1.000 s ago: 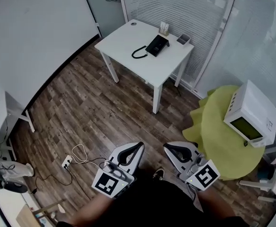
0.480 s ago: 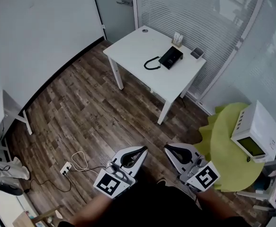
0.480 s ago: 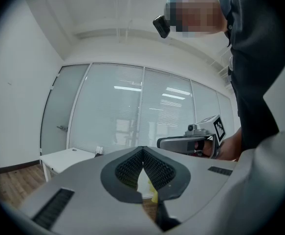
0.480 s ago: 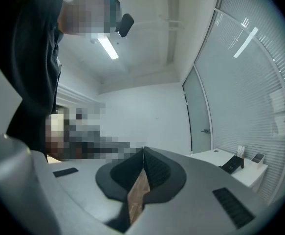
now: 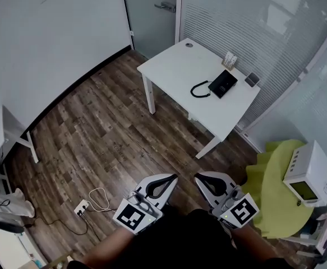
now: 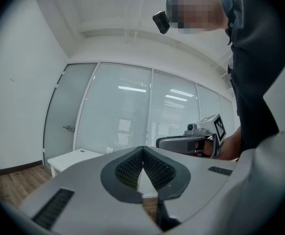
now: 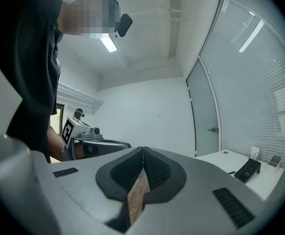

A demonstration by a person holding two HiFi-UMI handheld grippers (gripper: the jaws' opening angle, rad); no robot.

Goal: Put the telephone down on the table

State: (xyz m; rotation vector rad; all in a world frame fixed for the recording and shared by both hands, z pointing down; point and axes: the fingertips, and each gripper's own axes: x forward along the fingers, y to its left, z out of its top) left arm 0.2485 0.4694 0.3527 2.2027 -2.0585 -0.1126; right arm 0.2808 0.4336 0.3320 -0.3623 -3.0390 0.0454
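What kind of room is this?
Probably a small office. There is a white table with a telephone on it, glass walls with blinds, and a microwave off to the side.

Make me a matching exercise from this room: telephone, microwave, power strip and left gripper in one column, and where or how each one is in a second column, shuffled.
Column one:
1. telephone
2. microwave
3. power strip
4. left gripper

Column two:
A. on the wooden floor
B. jaws shut, nothing between them
C. on the white table
D. on the yellow-green cloth

Pairs: 1-C, 2-D, 3-A, 4-B.
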